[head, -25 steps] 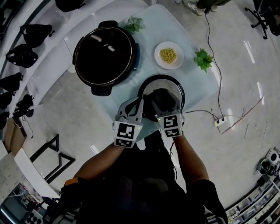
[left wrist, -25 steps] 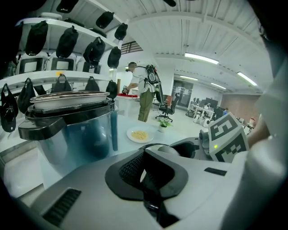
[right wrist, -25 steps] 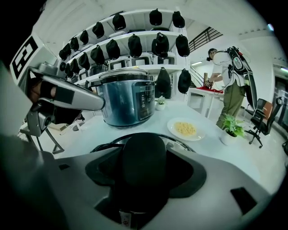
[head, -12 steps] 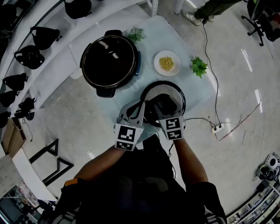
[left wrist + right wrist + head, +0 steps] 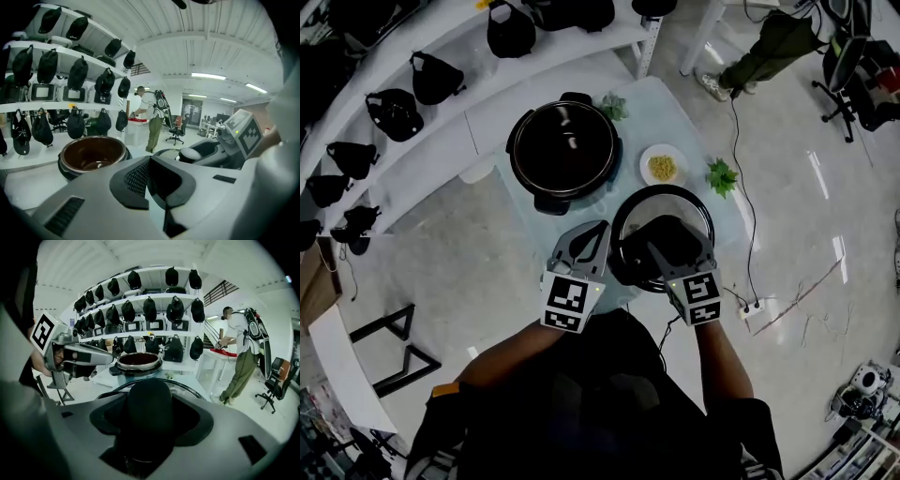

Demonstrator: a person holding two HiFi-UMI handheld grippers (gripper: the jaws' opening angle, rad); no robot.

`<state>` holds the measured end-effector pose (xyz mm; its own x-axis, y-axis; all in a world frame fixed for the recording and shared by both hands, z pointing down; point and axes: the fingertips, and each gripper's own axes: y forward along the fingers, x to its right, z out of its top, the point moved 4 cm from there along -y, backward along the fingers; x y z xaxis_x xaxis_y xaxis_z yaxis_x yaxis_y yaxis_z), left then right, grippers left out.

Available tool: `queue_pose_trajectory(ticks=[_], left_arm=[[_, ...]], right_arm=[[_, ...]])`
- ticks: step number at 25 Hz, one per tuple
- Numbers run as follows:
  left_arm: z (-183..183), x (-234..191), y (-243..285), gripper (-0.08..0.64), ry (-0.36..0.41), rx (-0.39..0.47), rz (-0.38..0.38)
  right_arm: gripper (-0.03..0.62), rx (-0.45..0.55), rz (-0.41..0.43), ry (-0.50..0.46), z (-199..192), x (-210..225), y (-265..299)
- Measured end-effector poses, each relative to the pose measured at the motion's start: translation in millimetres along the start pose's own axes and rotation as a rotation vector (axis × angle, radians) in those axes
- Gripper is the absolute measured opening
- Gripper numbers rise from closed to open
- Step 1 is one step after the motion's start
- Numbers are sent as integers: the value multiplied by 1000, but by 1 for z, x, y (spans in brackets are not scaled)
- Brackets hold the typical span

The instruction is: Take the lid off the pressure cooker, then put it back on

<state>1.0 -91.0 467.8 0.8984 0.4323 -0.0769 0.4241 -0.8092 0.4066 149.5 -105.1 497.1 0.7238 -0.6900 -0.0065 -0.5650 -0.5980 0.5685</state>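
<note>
Lid off: the right gripper [image 5: 654,246] is clamped on the knob of the lid [image 5: 666,202], holding it near the open pressure cooker [image 5: 517,150]. The left gripper [image 5: 598,232] is closed, empty. Refitting likely requires centring the lid over the rim.

No words, numbers, labels or brand names can be read anywhere in these views.

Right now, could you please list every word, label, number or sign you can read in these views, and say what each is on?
No words or numbers are readable in any view.
Left gripper marker cube: black-and-white square pattern, no lettering.
Right gripper marker cube: same kind of pattern, no lettering.
Pressure cooker and lid: no print visible.
Grey boxes on the shelf: too small to read.
</note>
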Motion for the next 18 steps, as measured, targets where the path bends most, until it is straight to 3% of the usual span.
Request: queue_pose_trajectory(ticks=[6, 12, 18], left_arm=[[22, -34, -34, 6, -1, 58, 80], [39, -86, -64, 6, -19, 77, 181], [46, -121, -83, 6, -31, 96, 270]], right_arm=[[291, 67, 83, -59, 58, -7, -2], [291, 100, 177, -169, 119, -21, 32], [291, 108, 252, -239, 153, -34, 62]])
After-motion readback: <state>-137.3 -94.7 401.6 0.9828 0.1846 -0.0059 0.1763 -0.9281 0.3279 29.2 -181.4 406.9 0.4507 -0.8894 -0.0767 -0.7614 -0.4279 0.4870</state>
